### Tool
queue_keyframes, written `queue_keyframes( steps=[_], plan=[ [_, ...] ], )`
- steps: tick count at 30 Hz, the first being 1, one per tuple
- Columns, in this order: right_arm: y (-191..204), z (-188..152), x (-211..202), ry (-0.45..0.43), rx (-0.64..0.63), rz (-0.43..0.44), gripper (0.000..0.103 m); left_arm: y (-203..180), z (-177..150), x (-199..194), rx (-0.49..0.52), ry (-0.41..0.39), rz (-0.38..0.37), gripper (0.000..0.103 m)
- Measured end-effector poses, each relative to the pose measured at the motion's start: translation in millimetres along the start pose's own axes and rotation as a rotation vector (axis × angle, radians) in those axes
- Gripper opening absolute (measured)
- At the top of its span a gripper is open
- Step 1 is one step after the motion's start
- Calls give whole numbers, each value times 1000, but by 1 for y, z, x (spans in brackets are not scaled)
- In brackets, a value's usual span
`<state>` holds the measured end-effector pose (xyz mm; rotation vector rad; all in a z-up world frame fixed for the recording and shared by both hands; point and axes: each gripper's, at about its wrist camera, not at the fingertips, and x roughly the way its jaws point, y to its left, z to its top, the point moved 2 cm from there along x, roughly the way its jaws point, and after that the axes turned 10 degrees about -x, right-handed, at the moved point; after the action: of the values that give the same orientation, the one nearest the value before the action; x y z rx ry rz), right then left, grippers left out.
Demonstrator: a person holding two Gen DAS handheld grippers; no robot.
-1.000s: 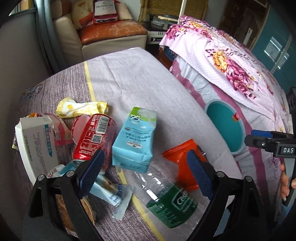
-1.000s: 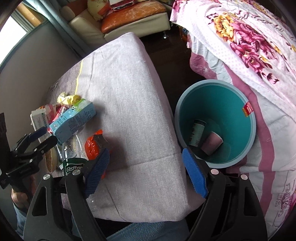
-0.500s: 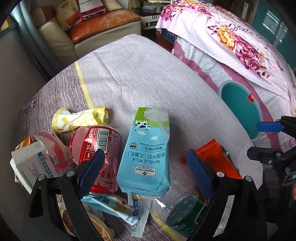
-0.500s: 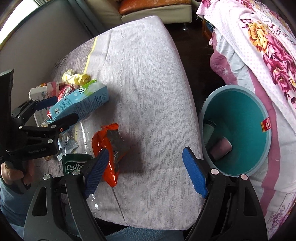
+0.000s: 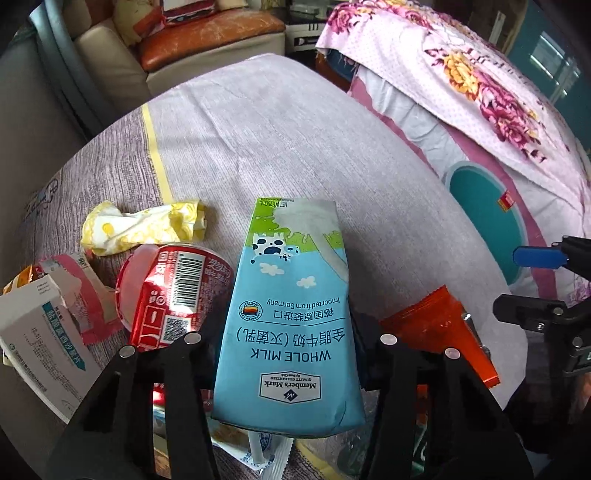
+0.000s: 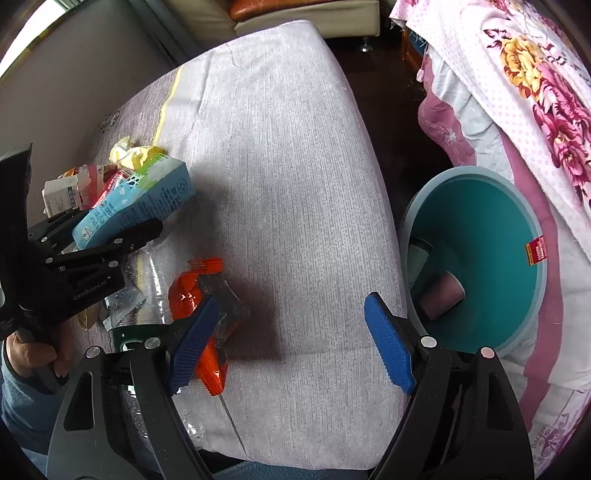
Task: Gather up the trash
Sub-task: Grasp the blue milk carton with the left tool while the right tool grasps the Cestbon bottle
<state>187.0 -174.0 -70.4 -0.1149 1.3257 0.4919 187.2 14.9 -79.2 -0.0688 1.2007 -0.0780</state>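
My left gripper [image 5: 288, 354] is shut on the blue whole-milk carton [image 5: 291, 317], its fingers on both sides of the carton's lower half. In the right wrist view the carton [image 6: 140, 203] is tilted in the left gripper [image 6: 110, 236] over the trash pile. A red can [image 5: 170, 295], a yellow wrapper [image 5: 144, 225], a white box [image 5: 40, 347] and an orange wrapper [image 5: 439, 332] lie around it. My right gripper [image 6: 288, 343] is open and empty above the grey cushion [image 6: 288, 184], with the orange wrapper [image 6: 195, 295] by its left finger. The teal bin [image 6: 532, 314] stands to the right.
The bin holds a pink cup [image 6: 443, 295] and a bottle [image 6: 419, 258]. A clear plastic bottle with a green label [image 6: 147, 332] lies under the wrappers. A floral bed cover [image 6: 517, 74] rises behind the bin. A sofa [image 5: 207, 33] stands beyond the cushion.
My left gripper has moved in and closed on the milk carton, which is now raised at its near end. My right gripper has shifted left over the cushion, toward the orange wrapper.
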Motion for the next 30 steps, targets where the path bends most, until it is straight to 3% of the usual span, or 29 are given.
queue_keyframes(
  steps=[7, 9, 12, 15, 18, 23, 30],
  plan=[
    [36, 5, -12, -25, -86, 30, 77, 35, -25, -60, -97, -108, -45, 50],
    [52, 7, -12, -19, -122, 56, 61, 47, -38, -72, -121, -125, -51, 50],
    [76, 8, -8, 14, -171, 108, 49, 67, -57, -86, -168, -142, -63, 51],
    [100, 7, 3, 67, -219, 141, 49, 88, -74, -95, -224, -152, -74, 51],
    [117, 7, 18, 111, -251, 116, 50, 103, -86, -98, -264, -157, -85, 51],
    [137, 5, 40, 173, -274, 108, 72, 118, -99, -100, -308, -165, -102, 51],
    [156, -1, 63, 234, -285, 120, 73, 133, -111, -100, -355, -167, -116, 51]
  ],
)
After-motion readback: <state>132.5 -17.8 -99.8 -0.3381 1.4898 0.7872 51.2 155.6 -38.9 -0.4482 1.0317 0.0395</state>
